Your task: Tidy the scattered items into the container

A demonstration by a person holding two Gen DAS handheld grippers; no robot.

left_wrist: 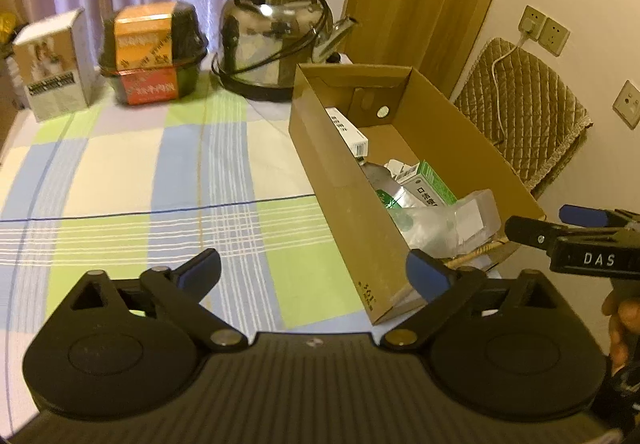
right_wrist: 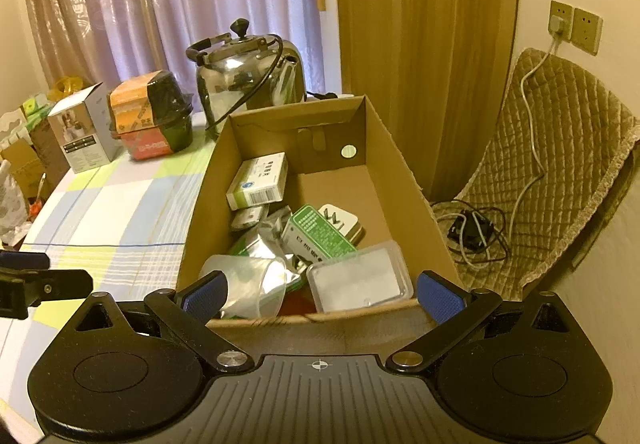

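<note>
Both grippers hover at the near end of the cardboard box point(right_wrist: 404, 180), which sits on the counter point(left_wrist: 120, 172) under a checked cloth. The left gripper point(left_wrist: 312, 276) has its jaws spread wide and holds nothing; its right finger lies across the box's near corner, the left one over bare cloth. The right gripper point(right_wrist: 322, 294) is likewise released and empty, its jaws splayed on either side of the box's near wall.

The scattered items already lie inside the box. At 11 o'clock within it, a white medicine packet point(right_wrist: 258, 180) leans against the left wall. Near the middle lies a green packet point(right_wrist: 320, 232), partly covering a white plug point(right_wrist: 340, 220) at its 1 o'clock. At 5 o'clock is a clear plastic case point(right_wrist: 360, 276), and at 7 o'clock a clear cup point(right_wrist: 248, 284) on its side, with crumpled foil point(right_wrist: 264, 240) between them.

Beyond the box, at 11 o'clock on the counter, stands a steel kettle point(left_wrist: 276, 40); further left are a black bowl with an orange label point(left_wrist: 152, 52) and a white carton point(left_wrist: 54, 64). A quilted chair point(right_wrist: 568, 172) stands at 3 o'clock.
</note>
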